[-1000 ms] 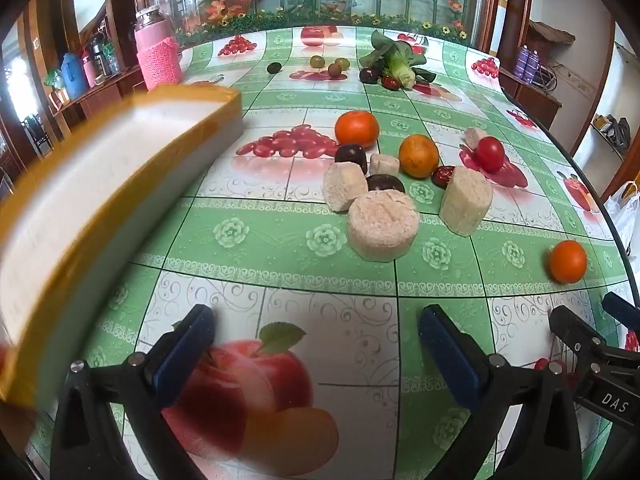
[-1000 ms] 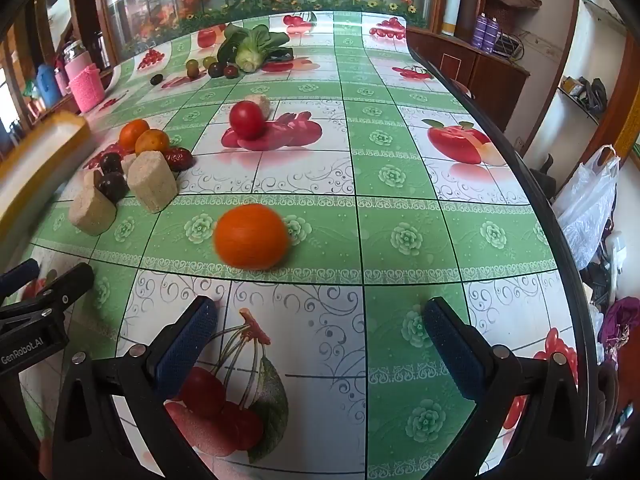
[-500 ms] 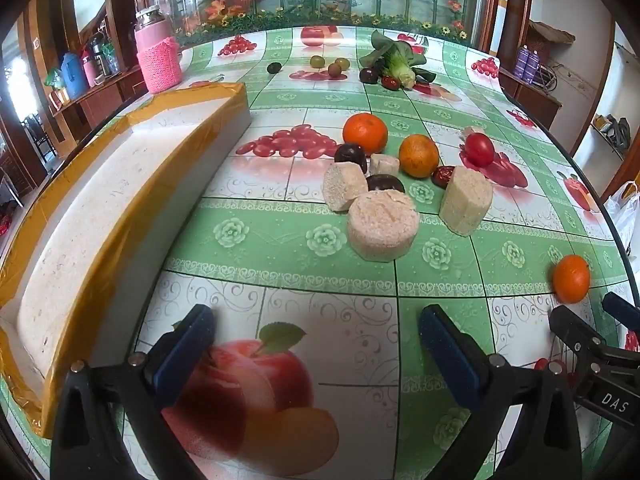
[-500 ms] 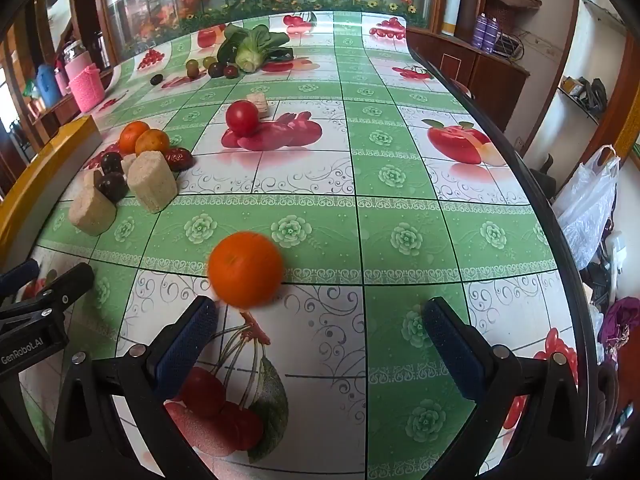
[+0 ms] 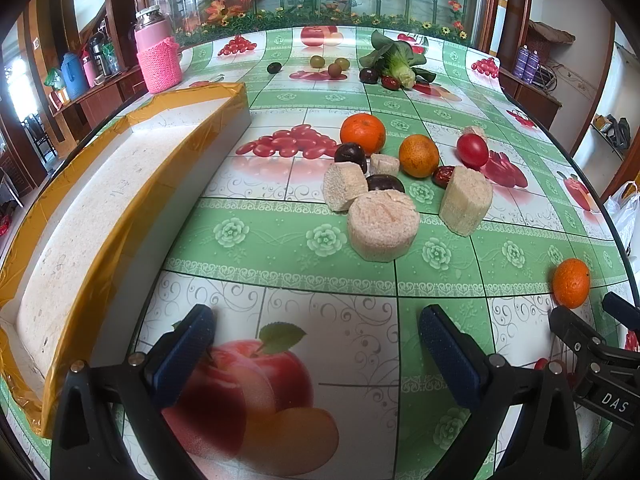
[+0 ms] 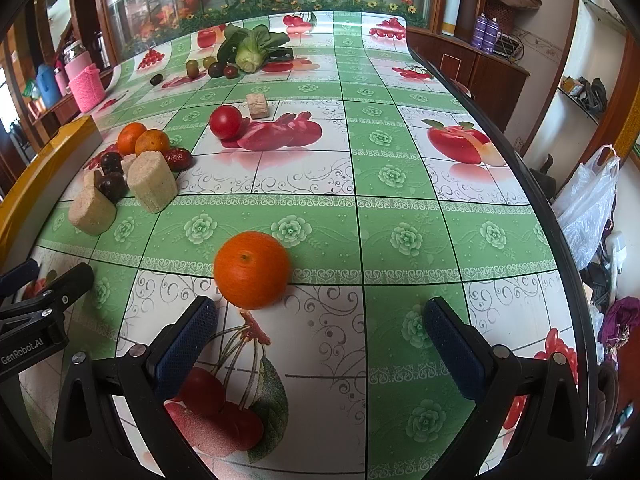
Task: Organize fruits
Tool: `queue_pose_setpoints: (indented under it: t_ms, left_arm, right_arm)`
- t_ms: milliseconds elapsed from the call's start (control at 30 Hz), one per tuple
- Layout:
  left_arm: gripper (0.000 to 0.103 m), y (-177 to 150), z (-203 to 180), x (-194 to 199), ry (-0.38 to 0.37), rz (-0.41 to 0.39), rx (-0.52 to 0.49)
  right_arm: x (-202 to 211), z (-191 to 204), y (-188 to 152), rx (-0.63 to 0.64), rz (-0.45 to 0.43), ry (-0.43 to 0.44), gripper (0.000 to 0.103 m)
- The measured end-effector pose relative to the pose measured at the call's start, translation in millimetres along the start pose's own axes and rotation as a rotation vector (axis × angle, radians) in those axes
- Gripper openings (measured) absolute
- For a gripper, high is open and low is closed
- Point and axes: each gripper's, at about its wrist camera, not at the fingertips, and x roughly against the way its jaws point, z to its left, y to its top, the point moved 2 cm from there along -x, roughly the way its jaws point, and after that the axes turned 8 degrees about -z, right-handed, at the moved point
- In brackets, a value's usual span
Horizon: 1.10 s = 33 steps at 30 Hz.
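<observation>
A loose orange [image 6: 252, 269] lies on the tablecloth just ahead of my right gripper [image 6: 320, 344], nearer its left finger; the gripper is open and holds nothing. In the left wrist view the same orange [image 5: 571, 282] sits far right. My left gripper [image 5: 316, 354] is open and empty over a printed apple. Ahead of it is a cluster: two oranges [image 5: 363, 133], a red tomato [image 5: 472, 150], dark plums [image 5: 350, 155], a red date [image 5: 443, 176] and several beige foam blocks [image 5: 383, 226]. A white foam tray [image 5: 100, 216] with orange-taped edges lies at the left.
A leafy green vegetable [image 5: 394, 62] and small round fruits [image 5: 328, 65] lie at the far end. A pink knitted jar [image 5: 158, 58] stands far left. The table's right edge [image 6: 532, 208] drops off to a plastic bag [image 6: 588, 200] and clutter.
The loose orange has rolled toward my right gripper. The foam tray came down from a raised, tilted position and now lies flat at the left. Both grippers stayed open.
</observation>
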Motion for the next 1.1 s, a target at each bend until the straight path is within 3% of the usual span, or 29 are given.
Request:
queue_pose_setpoints:
  t_ms: [867,1100]
  left_arm:
    - [0.103,0.0,-0.2,-0.2,0.0,0.009,-0.001]
    - [0.103,1.1,-0.3,-0.6,-0.003,0.012,-0.004]
  right_arm:
    - [-1.2,1.1,1.5,0.009,0.017,0.008,0.103]
    - [-6.5,-0.7,5.0,0.011,0.085,0.009,0.103]
